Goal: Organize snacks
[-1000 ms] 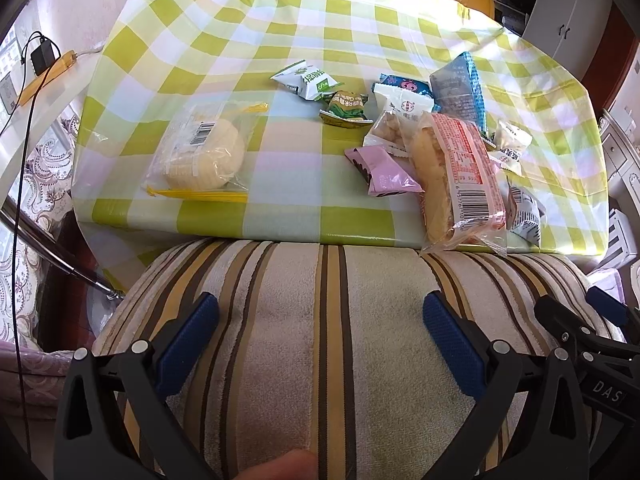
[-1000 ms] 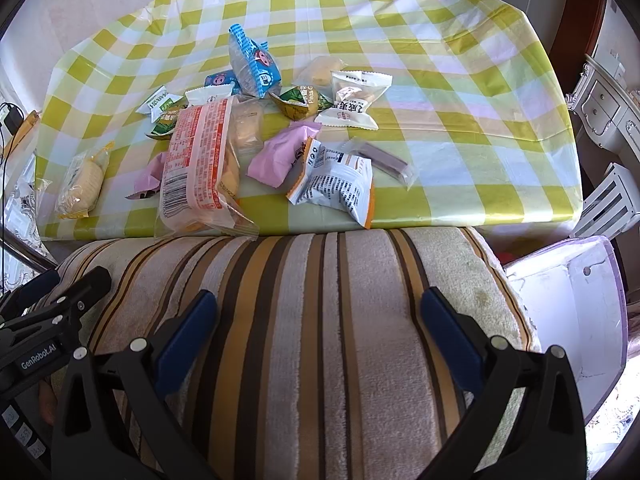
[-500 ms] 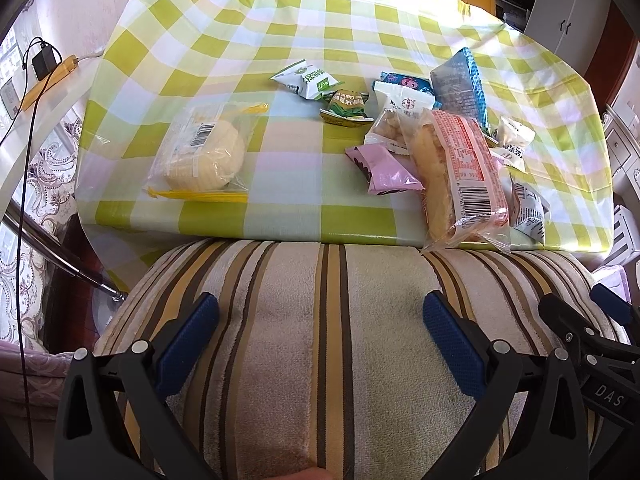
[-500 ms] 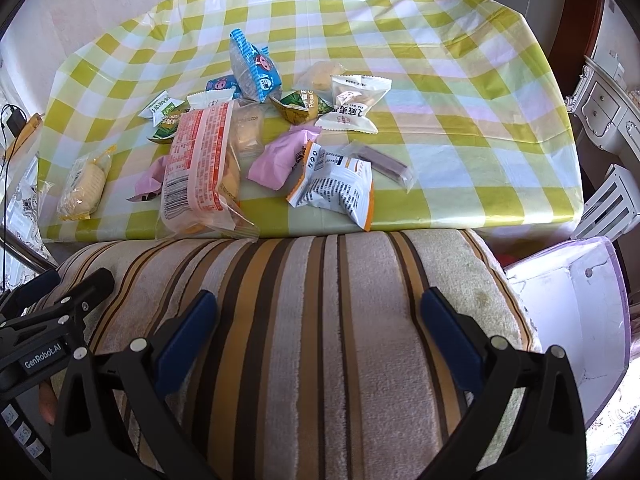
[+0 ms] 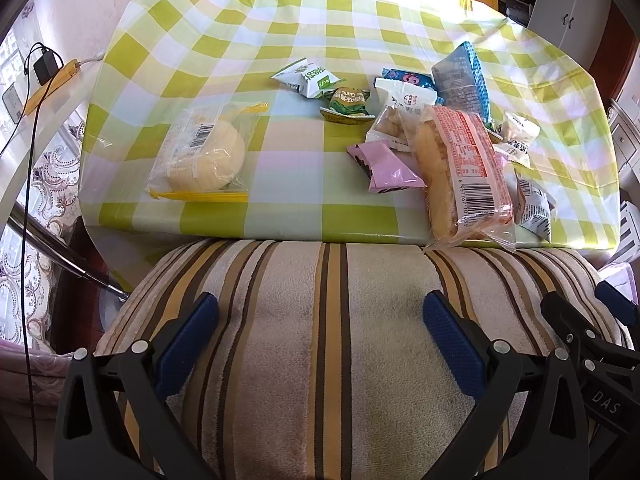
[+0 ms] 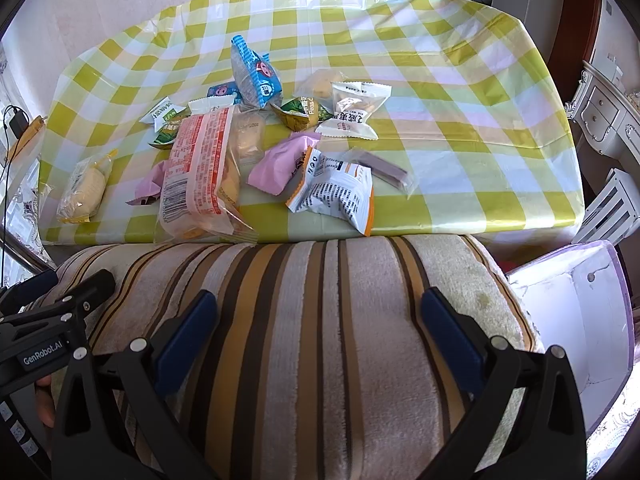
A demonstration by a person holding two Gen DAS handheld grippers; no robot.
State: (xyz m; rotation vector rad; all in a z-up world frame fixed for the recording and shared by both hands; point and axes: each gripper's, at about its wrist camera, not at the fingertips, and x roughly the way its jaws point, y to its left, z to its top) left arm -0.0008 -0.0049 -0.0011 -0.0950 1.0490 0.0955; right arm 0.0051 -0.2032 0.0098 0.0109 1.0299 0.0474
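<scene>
Blocking both spread, empty tongs [image 5: 320, 330] [image 6: 318, 328]: striped cushion [image 5: 340, 340] before the snack-strewn checked table [image 5: 248, 60].

Striped cushion [image 5: 340, 340] nr checked tablecloth [image 5: 320, 20]; charger [image 5: 46, 66].

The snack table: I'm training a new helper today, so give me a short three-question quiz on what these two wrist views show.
1. True or false: the left gripper is shut on a snack.
2. Which snack lies apart from the pile, on the table's left side?
A. the round bun in a clear bag
B. the long bread pack
C. the blue packet
3. Fill in: both grippers hover above a striped ____, short of the table.

Key: 1 false, both the left and the right gripper are open and empty; 2 A; 3 cushion.
</scene>
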